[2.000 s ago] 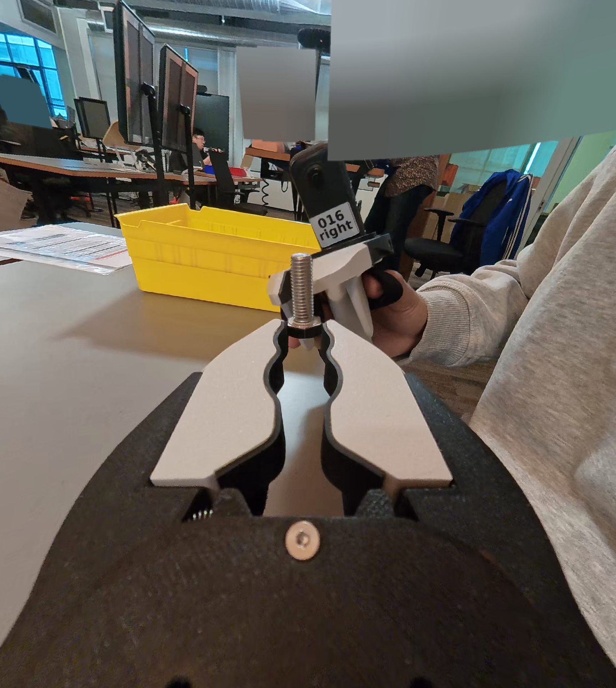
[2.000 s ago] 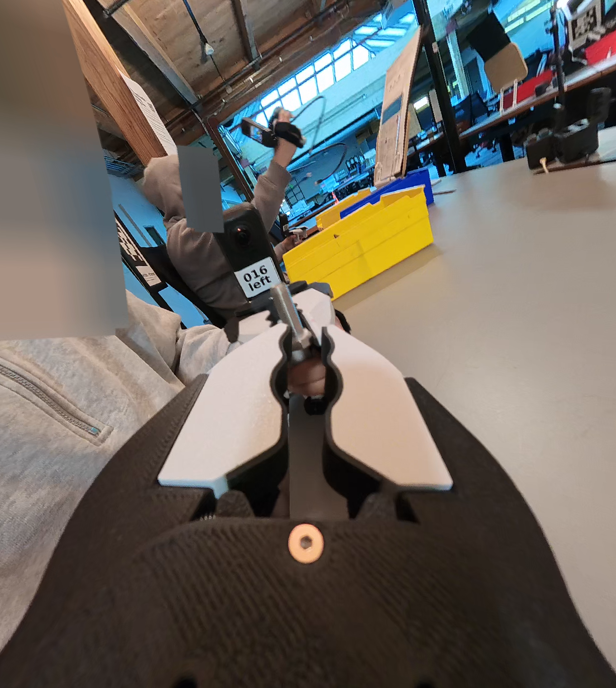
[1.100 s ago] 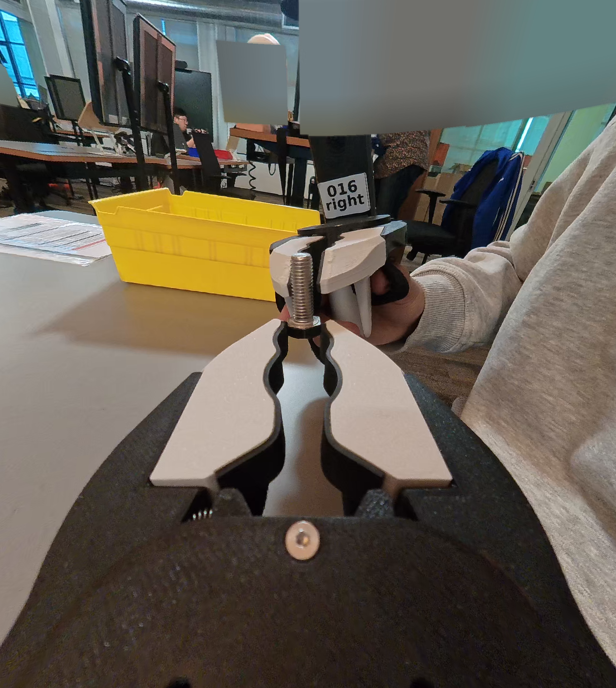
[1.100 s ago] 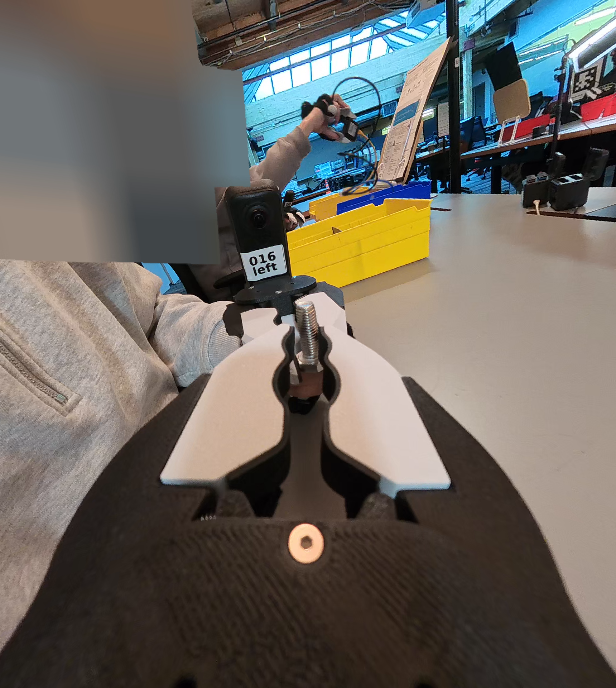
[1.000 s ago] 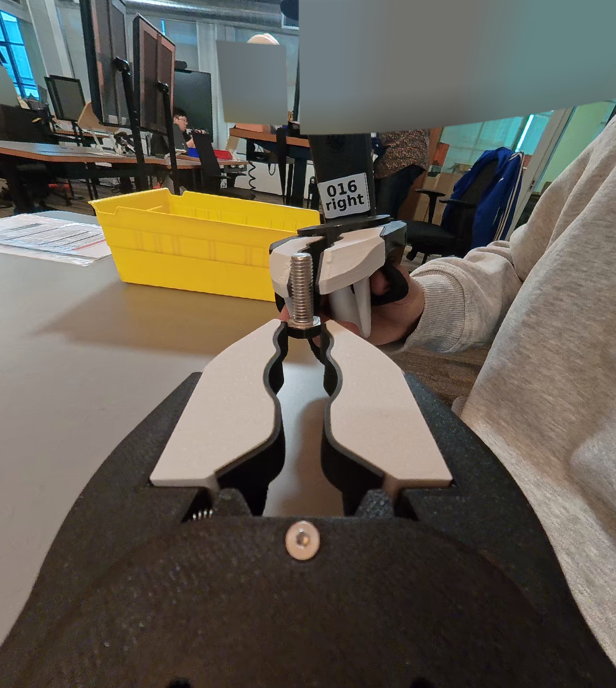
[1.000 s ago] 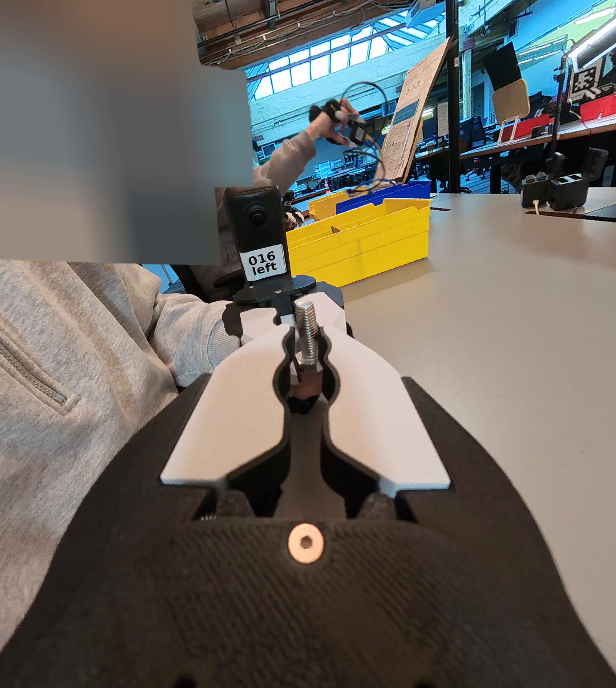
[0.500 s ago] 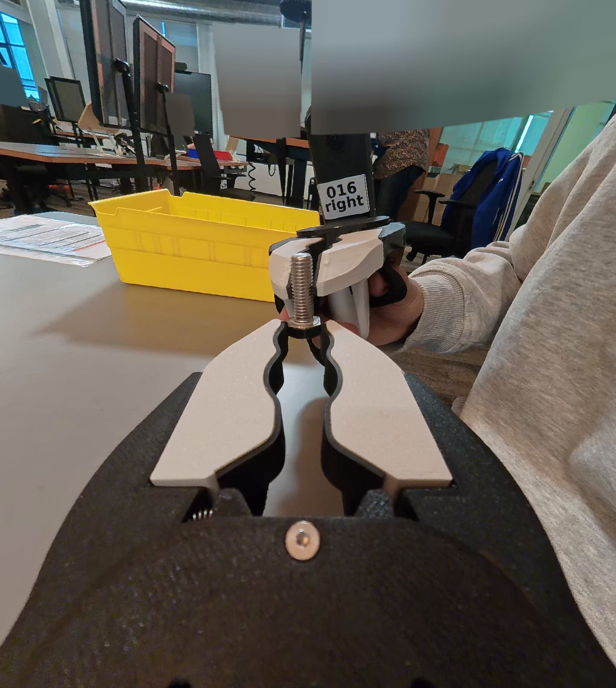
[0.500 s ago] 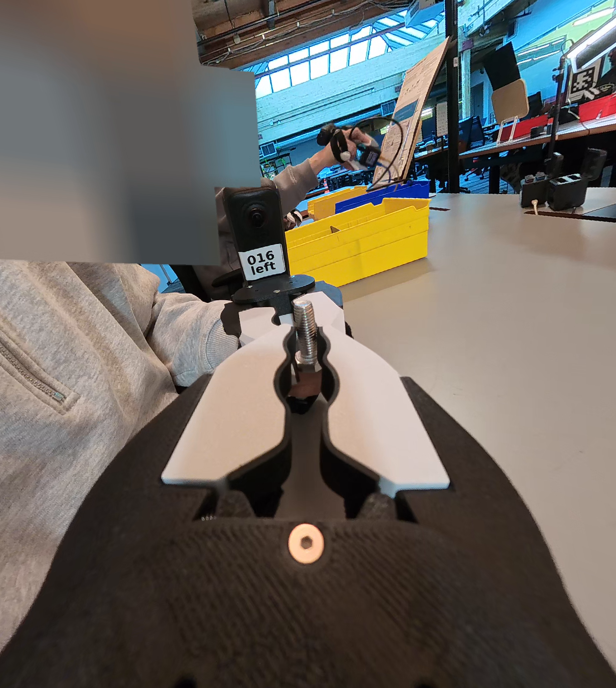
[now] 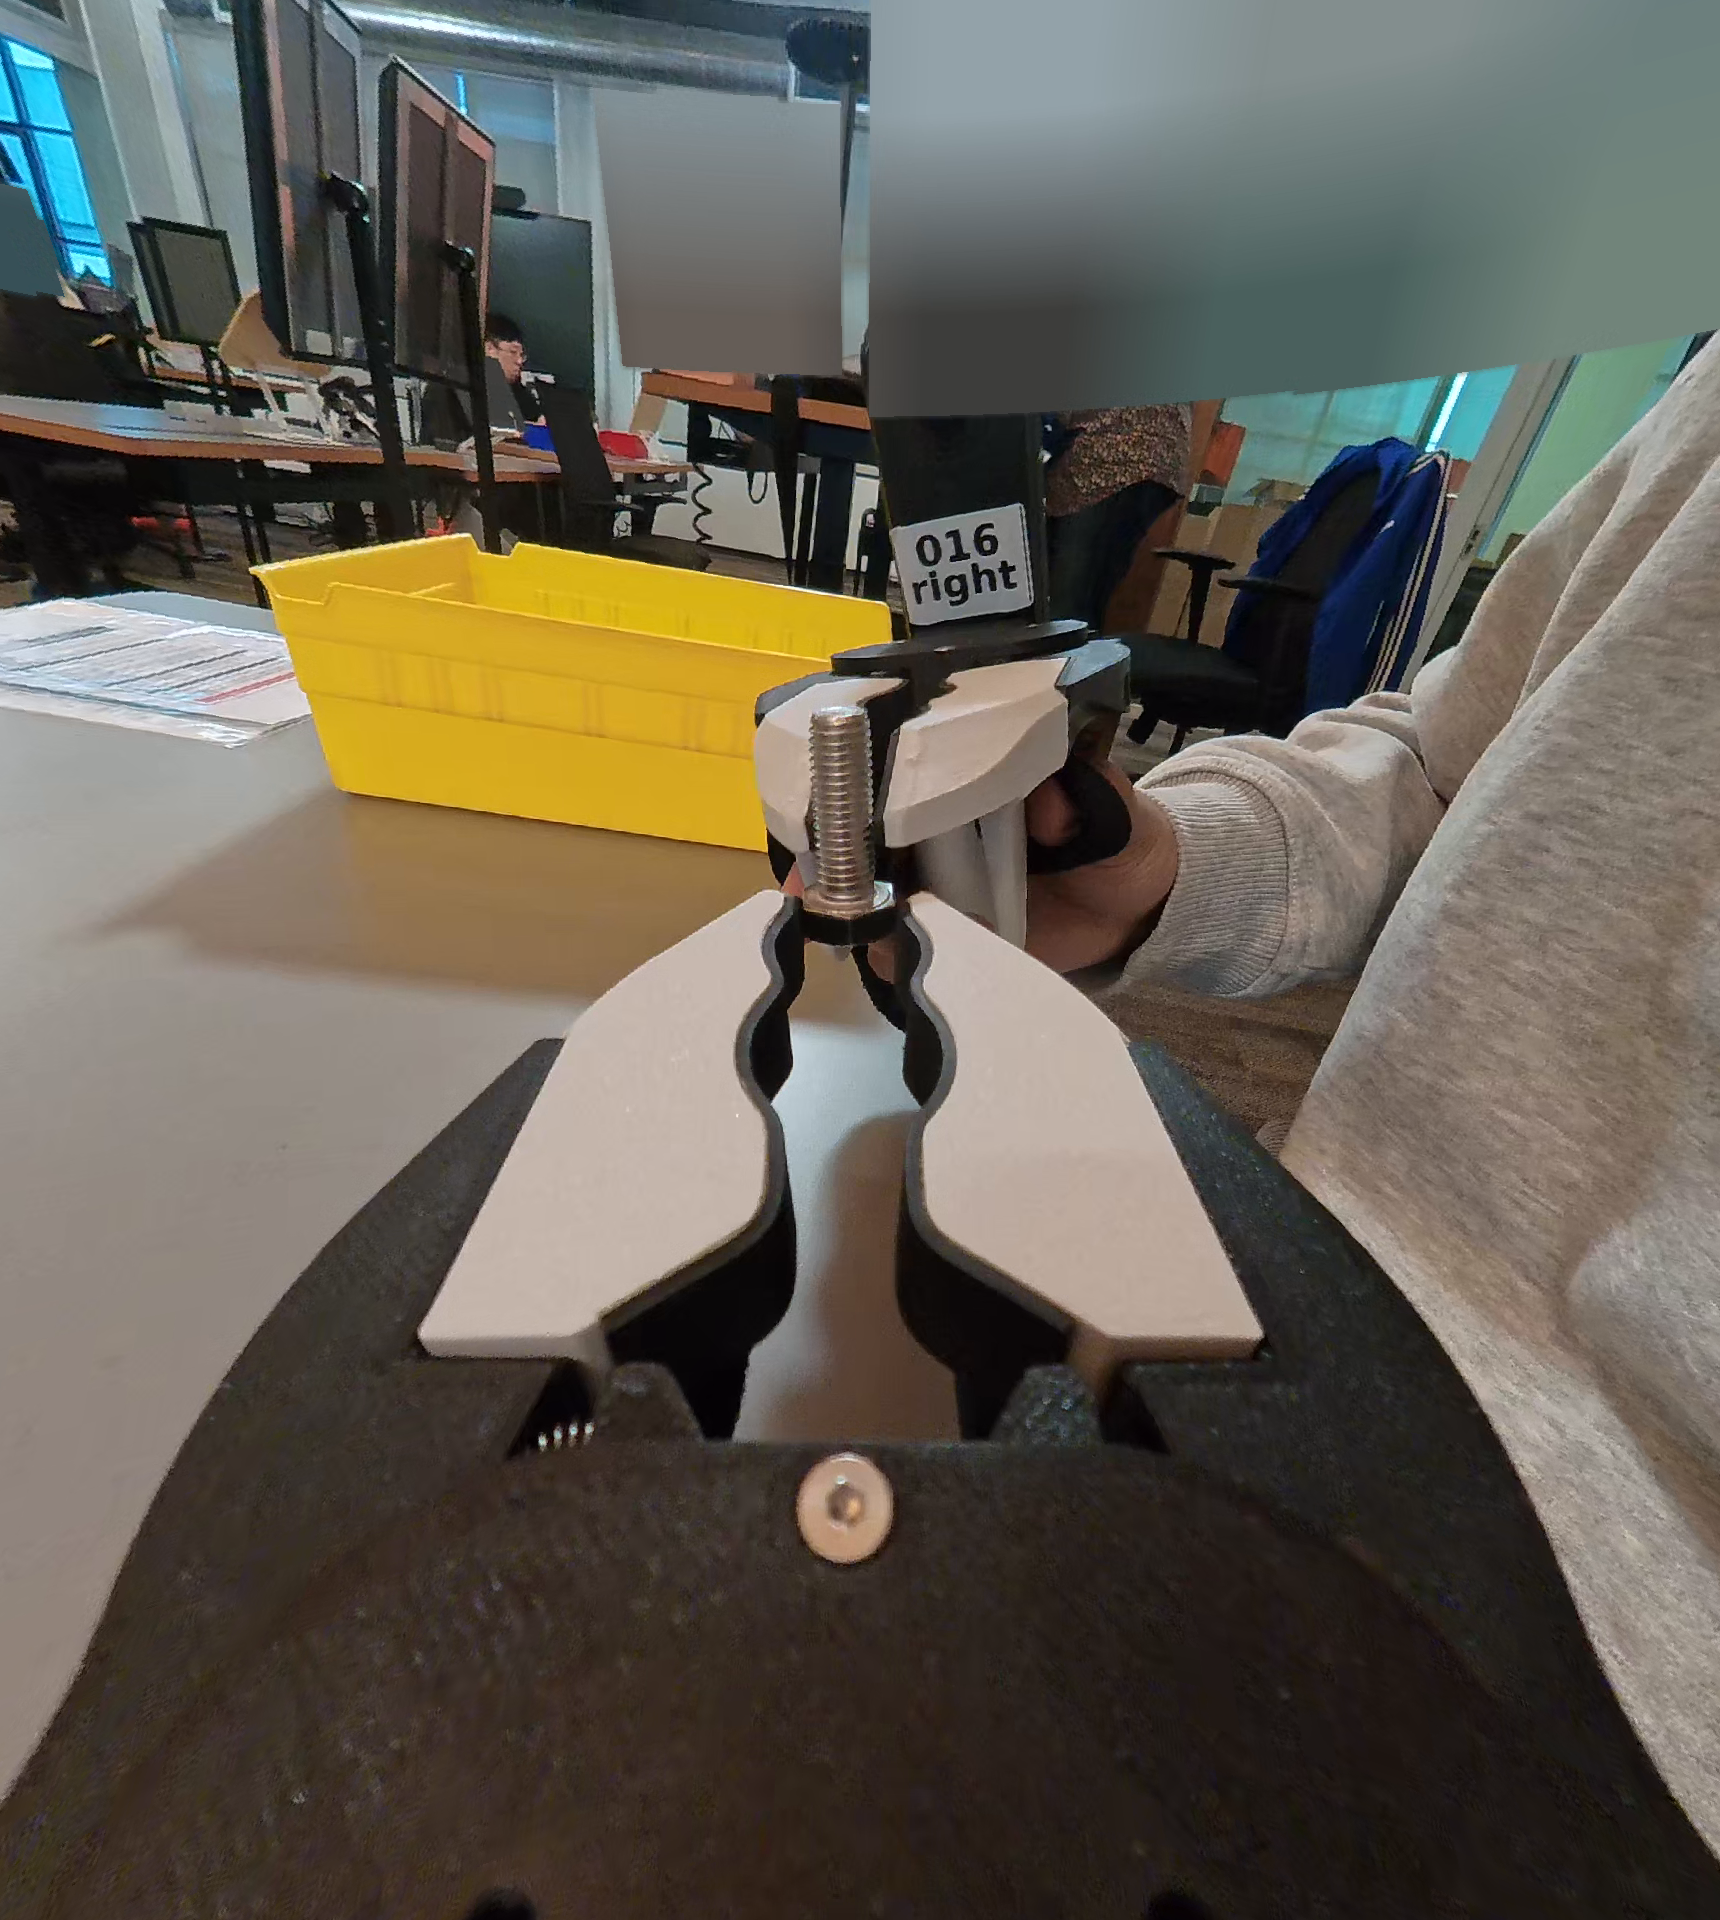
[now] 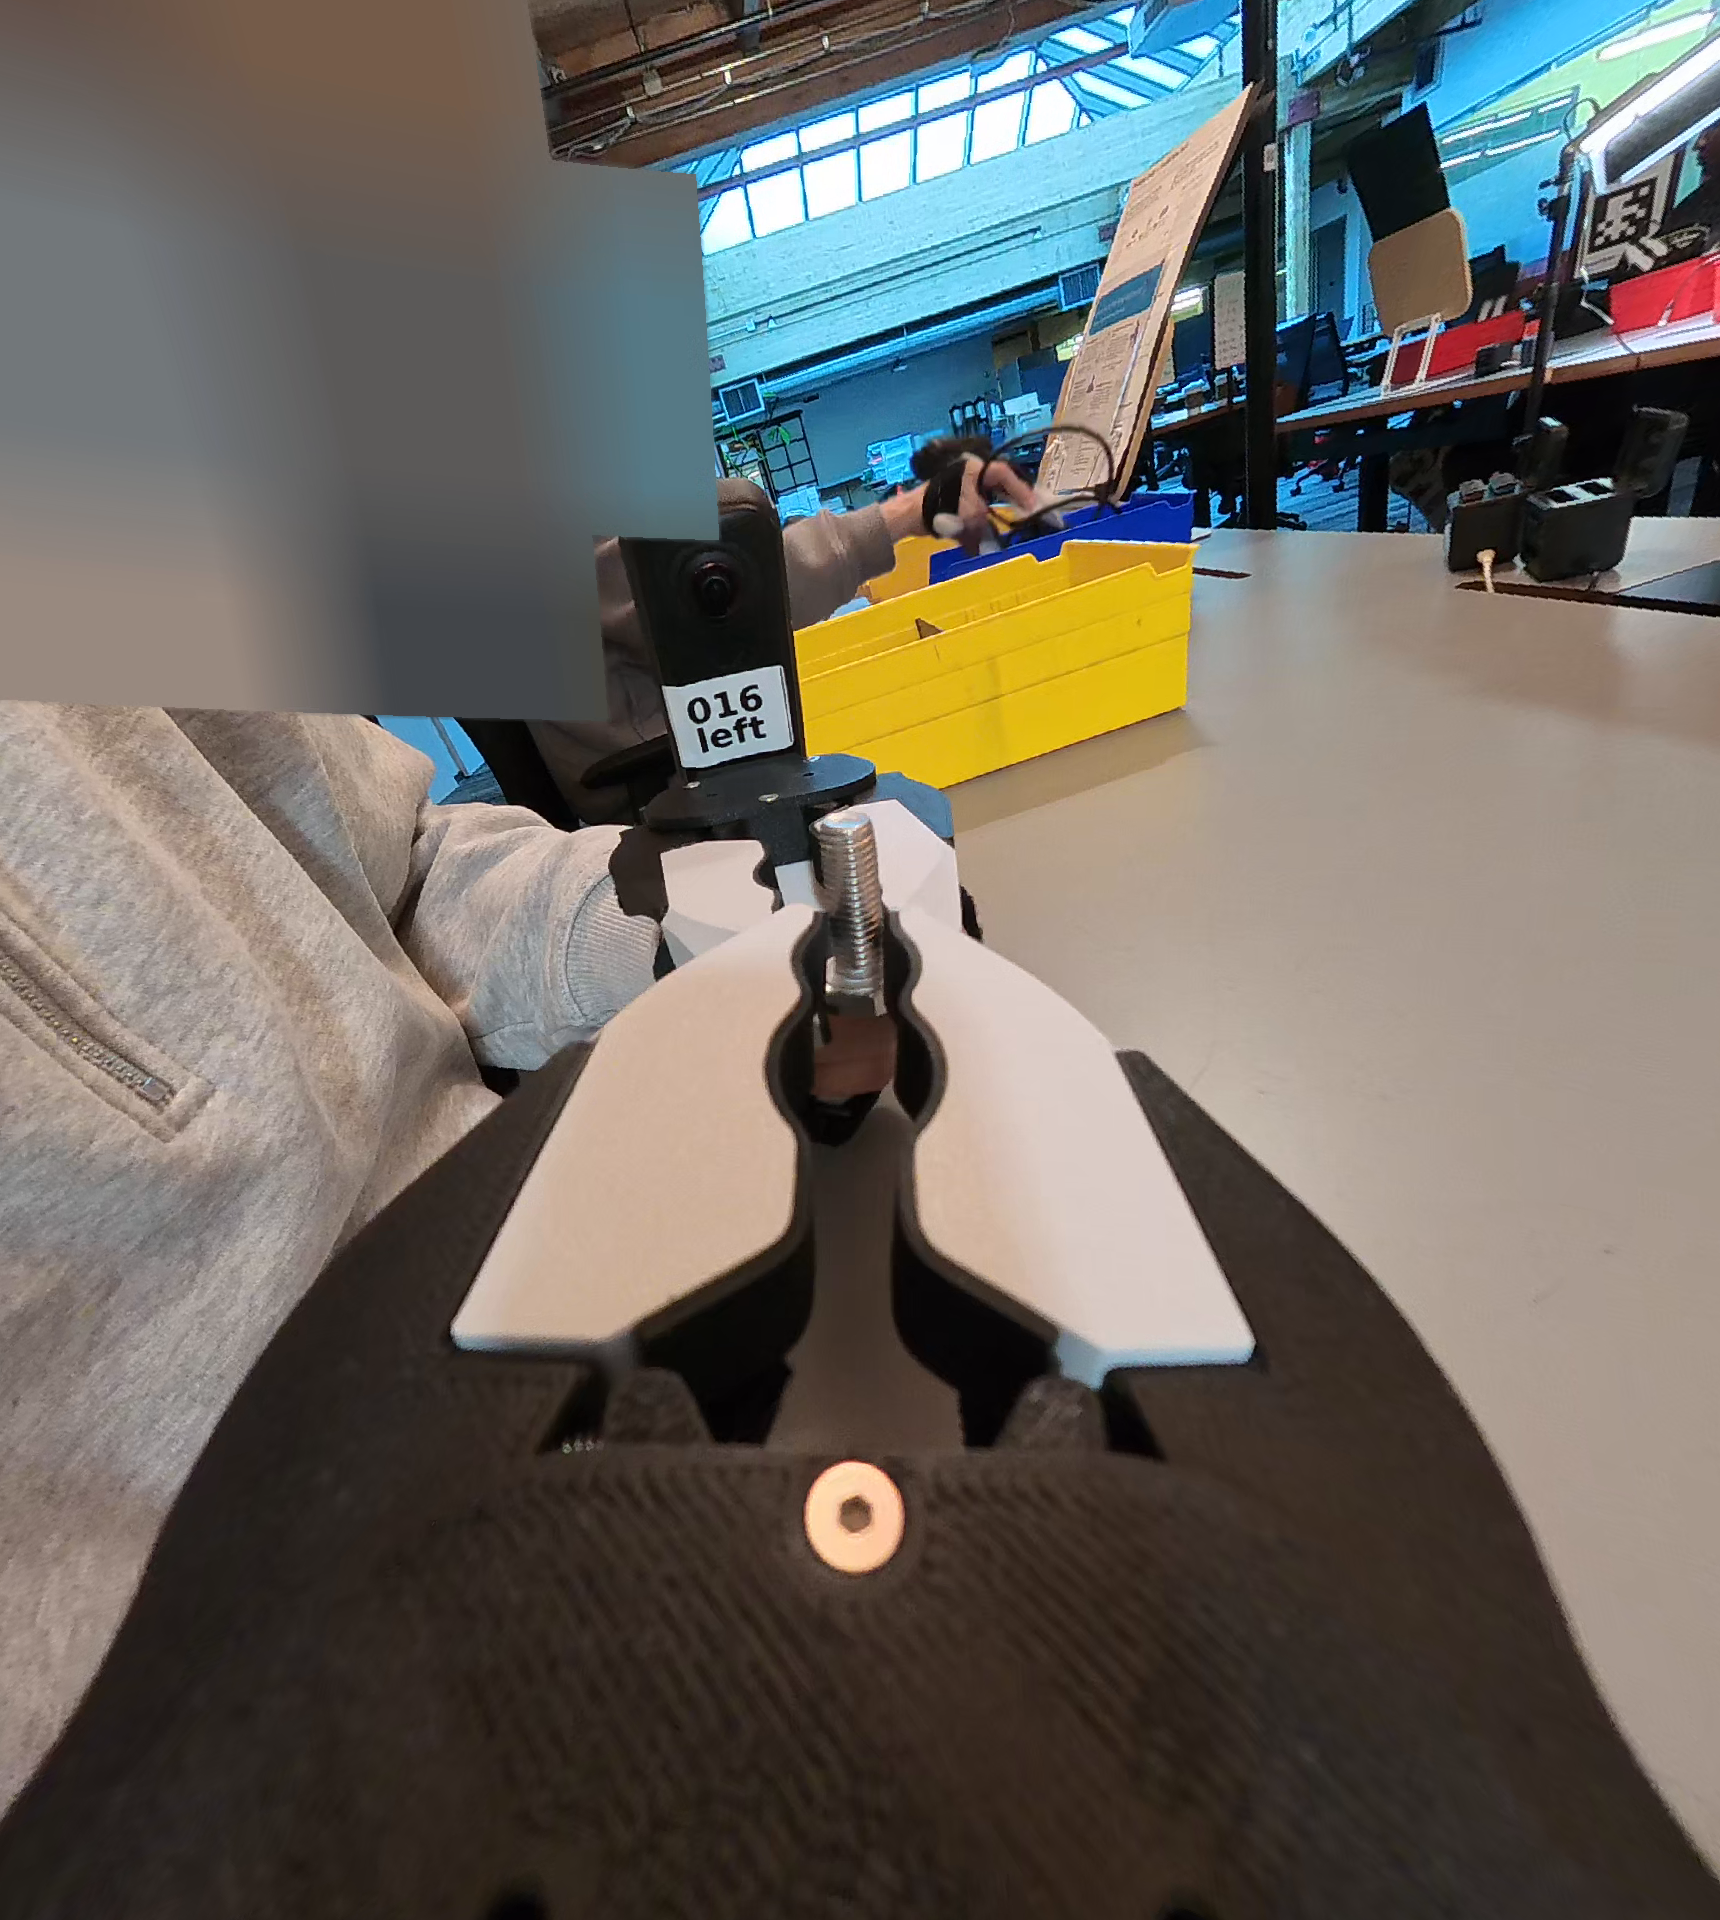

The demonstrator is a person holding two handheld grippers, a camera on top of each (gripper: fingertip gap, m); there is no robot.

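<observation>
The left gripper (image 9: 843, 920) is clamped on the bottom end of a steel bolt (image 9: 840, 810) — its white fingertips pinch the nut-like collar there, and the threaded shaft stands upright above them. The right gripper (image 10: 854, 961) comes in from the opposite side and is closed around the same bolt (image 10: 853, 914), gripping the shaft just above that collar. So both tools hold the one bolt between them, in the air above the near edge of a grey table (image 9: 160, 1039). In the left wrist view the right gripper's white fingers sit directly behind the bolt, with a hand (image 9: 1095, 894) in a grey sleeve (image 9: 1282, 831) on its handle. A yellow bin (image 9: 565, 686) stands on the table beyond — well apart from both tools. A sheet of paper (image 9: 97, 665) lies to its left.
</observation>
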